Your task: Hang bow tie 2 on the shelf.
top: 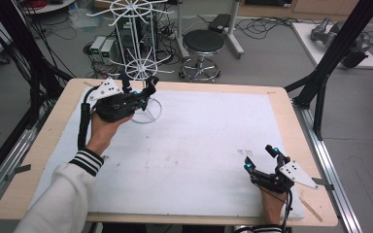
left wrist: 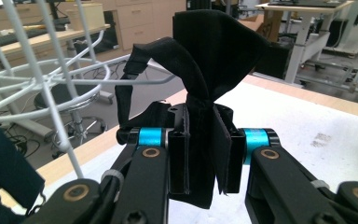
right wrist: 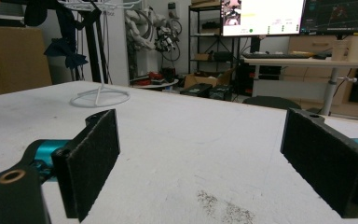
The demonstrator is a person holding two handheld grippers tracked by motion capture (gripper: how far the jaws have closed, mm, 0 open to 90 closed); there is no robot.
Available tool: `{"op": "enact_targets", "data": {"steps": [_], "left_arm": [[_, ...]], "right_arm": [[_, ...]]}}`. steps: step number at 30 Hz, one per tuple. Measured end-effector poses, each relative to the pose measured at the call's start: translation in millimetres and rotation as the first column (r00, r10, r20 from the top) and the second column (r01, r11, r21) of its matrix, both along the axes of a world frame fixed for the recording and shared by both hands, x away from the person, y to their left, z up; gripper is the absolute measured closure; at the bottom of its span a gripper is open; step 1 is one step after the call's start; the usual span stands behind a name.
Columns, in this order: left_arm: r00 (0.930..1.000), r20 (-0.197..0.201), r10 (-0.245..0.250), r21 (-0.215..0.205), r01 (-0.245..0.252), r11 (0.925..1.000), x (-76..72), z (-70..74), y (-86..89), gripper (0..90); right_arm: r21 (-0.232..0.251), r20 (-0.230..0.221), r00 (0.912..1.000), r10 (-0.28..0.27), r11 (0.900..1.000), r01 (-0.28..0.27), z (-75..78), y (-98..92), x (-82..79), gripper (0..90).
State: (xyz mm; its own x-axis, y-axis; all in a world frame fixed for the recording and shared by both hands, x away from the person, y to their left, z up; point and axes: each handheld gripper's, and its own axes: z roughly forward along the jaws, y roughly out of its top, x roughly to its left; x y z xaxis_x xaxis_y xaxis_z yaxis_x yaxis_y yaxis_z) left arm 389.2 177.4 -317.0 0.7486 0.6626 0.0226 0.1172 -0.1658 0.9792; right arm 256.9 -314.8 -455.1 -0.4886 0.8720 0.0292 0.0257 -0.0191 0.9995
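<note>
A white wire rack [top: 137, 67] stands on a ring base at the back left of the white-covered table [top: 199, 160]. My left gripper [top: 141, 92] is held right against the rack, a little above the table. It is shut on a black piece of cloth [left wrist: 209, 70], which is bunched between the jaws and sticks up above them, with a loop drooping to the left; the rack's wires [left wrist: 51, 84] are just to the left of my left gripper [left wrist: 205, 135]. My right gripper [top: 259, 155] rests near the front right, and in its own view my right gripper [right wrist: 205, 154] is open with nothing between its pads.
A round stool [top: 203, 43] and cables lie on the floor behind the table. A black frame post [top: 330, 53] rises at the right edge. The rack's ring base [right wrist: 100, 97] is seen far across the mat. A faint dark smudge [right wrist: 223, 205] marks the mat near the right gripper.
</note>
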Motion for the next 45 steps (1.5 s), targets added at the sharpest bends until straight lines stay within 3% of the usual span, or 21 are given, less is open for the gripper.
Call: {"op": "enact_targets", "data": {"steps": [18,26,27,31,33,35,40,45], "left_arm": [[0.9971,-0.046,0.061,-0.019,-0.062,0.9979,9.1,-24.4,9.0,77.4],[0.9942,-0.071,0.081,0.014,-0.08,0.9967,9.4,-26.7,11.9,73.8],[0.9948,-0.066,0.078,0.027,-0.076,0.9967,8.8,-27.1,11.5,69.1],[0.9944,-0.09,0.055,0.033,-0.052,0.9981,5.8,-31.2,9.6,25.3],[0.9944,-0.096,0.043,0.033,-0.04,0.9986,1.3,-34.5,10.7,11.8],[0.9973,-0.061,0.041,0.05,-0.038,0.998,-7.2,-38.4,13.1,11.4],[0.999,0.032,0.032,0.006,-0.033,0.9994,-38.8,-52.7,30.6,11.3],[0.9876,0.124,0.096,-0.025,-0.094,0.9953,-78.8,-76.7,57.9,11.4]], "right_arm": [[0.002,-0.003,1.0,0.0,1.0,0.0,0.1,0.0,-0.1,11.1],[0.001,0.003,1.0,0.0,1.0,0.0,-0.2,0.4,-0.8,11.1],[0.001,0.004,1.0,0.001,1.0,-0.001,-0.2,0.3,-0.8,11.1],[0.0,0.004,1.0,-0.001,1.0,0.001,-0.2,0.4,-0.8,11.1],[0.0,0.004,1.0,0.0,1.0,0.0,-0.2,0.3,-0.7,11.1],[-0.002,0.006,1.0,0.001,1.0,-0.001,-0.2,0.1,-0.5,11.1],[-0.002,0.006,1.0,0.0,1.0,0.0,-0.1,0.3,-0.3,11.1],[-0.009,0.008,1.0,0.001,1.0,-0.001,0.0,0.3,-0.1,11.1]]}}
